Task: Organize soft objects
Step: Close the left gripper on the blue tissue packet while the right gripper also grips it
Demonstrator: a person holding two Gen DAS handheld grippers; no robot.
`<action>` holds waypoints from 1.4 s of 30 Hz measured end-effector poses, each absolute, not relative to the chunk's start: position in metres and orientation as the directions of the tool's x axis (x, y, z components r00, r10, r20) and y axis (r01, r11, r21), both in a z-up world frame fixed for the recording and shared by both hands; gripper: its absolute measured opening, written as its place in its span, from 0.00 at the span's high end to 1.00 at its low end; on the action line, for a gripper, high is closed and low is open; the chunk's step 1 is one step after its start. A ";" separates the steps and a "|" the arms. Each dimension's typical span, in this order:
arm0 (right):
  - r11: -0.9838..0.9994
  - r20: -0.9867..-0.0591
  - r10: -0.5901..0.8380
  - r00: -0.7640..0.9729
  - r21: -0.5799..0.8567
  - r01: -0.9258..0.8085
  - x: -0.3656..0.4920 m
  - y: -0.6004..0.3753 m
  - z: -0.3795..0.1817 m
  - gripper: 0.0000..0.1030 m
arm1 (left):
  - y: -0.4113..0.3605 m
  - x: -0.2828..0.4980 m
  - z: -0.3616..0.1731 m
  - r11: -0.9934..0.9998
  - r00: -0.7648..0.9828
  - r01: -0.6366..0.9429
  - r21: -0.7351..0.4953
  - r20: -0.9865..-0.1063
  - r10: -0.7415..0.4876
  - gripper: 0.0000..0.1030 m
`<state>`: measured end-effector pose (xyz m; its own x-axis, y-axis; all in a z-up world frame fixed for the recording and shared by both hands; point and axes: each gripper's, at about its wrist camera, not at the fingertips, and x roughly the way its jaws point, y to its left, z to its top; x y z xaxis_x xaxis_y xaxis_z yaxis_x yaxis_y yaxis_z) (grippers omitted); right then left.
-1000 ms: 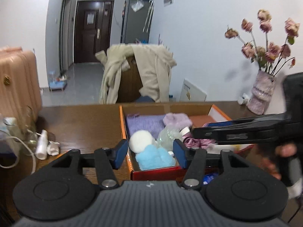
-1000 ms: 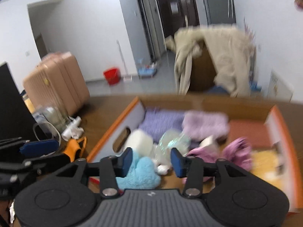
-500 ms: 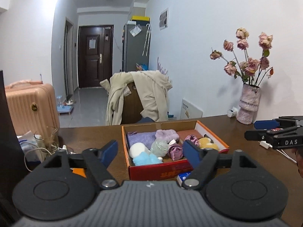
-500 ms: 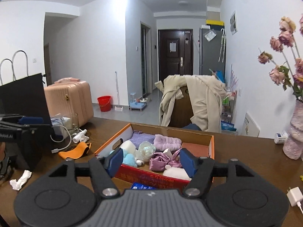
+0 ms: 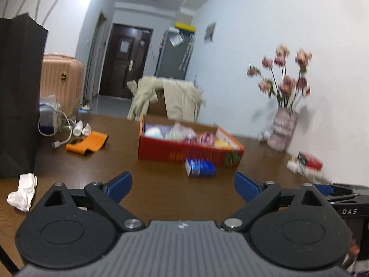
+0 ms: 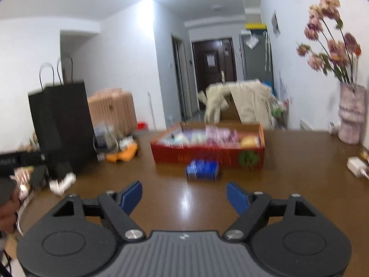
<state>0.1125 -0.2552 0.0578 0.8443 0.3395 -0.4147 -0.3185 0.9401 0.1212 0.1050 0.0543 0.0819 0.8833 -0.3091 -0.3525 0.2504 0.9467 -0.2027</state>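
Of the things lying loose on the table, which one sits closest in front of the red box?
The small blue carton, just before the red box; the orange cloth and white tissue lie farther left.

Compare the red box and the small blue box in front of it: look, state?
The red box is the larger one, open-topped and holding pastel soft items; the blue box is much smaller and looks closed, its contents unseen. The red box sits farther back on the table; the blue box lies just in front of its front wall, nearer both open grippers. Both rest on the brown tabletop, and neither is held.
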 end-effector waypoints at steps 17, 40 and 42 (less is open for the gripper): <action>0.945 -0.495 0.317 0.809 0.243 -0.222 0.226 -0.268 0.028 0.36 | 0.007 0.243 0.044 0.921 0.786 0.295 -0.253 -0.484 -0.385 0.24; 0.885 -0.531 0.402 0.746 0.434 -0.168 0.404 -0.247 -0.039 0.80 | -0.026 0.410 -0.030 0.845 0.635 0.270 -0.462 -0.574 -0.517 0.73; 0.888 -0.526 0.399 0.751 0.425 -0.174 0.403 -0.246 -0.040 0.80 | -0.028 0.408 -0.029 0.850 0.644 0.276 -0.448 -0.571 -0.510 0.73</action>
<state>0.4030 -0.2462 -0.0396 0.7510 0.3986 -0.5264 -0.1738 0.8885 0.4248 0.4084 -0.0279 -0.0293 0.6435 -0.5099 -0.5709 0.2763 0.8503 -0.4480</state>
